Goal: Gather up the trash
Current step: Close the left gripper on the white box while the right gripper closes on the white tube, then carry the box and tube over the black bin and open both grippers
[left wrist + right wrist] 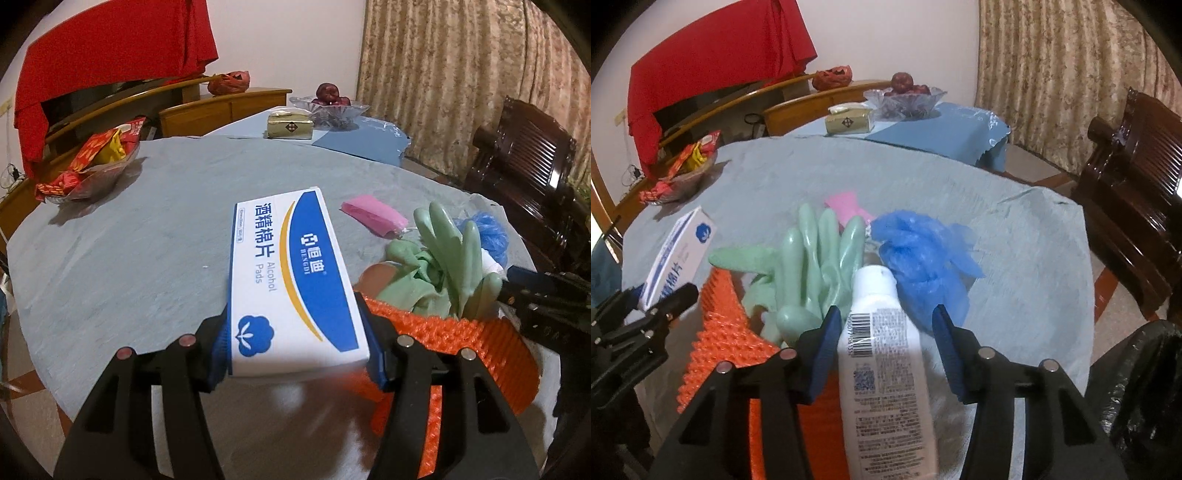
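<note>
My left gripper (297, 350) is shut on a white and blue box of alcohol pads (295, 266), its pads pressed on both long sides, and holds it above the grey tablecloth (129, 251). Right of it lies a pile: green rubber gloves (443, 258), a blue plastic cover (487, 229), a pink packet (373, 216) and an orange spiky mat (461, 339). In the right wrist view a white bottle (882, 350) lies between the fingers of my right gripper (886, 325). The left pad is against the bottle, while a gap shows at the right pad.
A dish of red and yellow snack packs (92, 162) stands at the table's far left. Behind are a tissue box (290, 125) and a glass fruit bowl (328, 105) on a blue-covered table. A dark wooden chair (524, 166) stands right; a black bag (1145, 387) sits lower right.
</note>
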Available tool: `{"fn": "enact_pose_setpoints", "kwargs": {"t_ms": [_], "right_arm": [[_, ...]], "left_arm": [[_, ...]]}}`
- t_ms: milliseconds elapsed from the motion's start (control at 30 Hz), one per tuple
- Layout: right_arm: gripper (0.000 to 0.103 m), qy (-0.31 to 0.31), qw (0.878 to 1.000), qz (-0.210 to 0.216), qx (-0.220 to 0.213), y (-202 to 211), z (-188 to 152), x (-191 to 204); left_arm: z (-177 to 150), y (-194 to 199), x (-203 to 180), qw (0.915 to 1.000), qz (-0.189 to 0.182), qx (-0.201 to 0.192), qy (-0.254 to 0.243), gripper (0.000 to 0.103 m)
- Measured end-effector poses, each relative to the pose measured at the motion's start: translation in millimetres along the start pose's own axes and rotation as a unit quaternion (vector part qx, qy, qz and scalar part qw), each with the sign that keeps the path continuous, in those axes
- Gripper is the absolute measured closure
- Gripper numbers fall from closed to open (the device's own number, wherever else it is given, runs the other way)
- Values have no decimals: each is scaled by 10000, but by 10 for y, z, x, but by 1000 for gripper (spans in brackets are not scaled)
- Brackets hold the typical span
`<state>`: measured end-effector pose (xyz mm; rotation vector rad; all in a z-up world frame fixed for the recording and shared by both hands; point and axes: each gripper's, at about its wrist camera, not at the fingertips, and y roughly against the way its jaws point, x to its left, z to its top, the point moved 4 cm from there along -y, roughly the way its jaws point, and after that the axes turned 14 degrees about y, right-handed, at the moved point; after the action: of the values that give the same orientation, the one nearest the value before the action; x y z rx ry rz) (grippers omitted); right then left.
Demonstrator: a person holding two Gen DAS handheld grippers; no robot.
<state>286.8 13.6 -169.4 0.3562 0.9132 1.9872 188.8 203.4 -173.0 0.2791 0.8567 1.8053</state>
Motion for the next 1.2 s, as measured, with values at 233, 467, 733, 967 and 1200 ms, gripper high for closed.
{"fn": "enact_pose_setpoints", "kwargs": {"t_ms": [233, 467, 733, 967, 1200], "right_arm": [[62, -74, 9993, 347, 70, -83, -14, 6], [69, -229, 9986, 359, -319, 283, -28, -43], [69, -563, 9964, 286, -564, 708, -151, -250], [69, -850, 9935, -93, -758, 1171, -363, -568], [71, -1286, 9860, -760, -735, 1650, -815, -1156]], "left_arm": [[6, -17, -35, 10000, -27, 37, -44, 46], [35, 126, -99, 9998, -115, -60, -116, 46], [18, 359, -337, 9987, -361, -151, -326, 46], [-87, 605, -815, 9944, -842, -158, -619, 46], [-352, 816, -1577, 9809, -1639, 59, -1042, 46]]}}
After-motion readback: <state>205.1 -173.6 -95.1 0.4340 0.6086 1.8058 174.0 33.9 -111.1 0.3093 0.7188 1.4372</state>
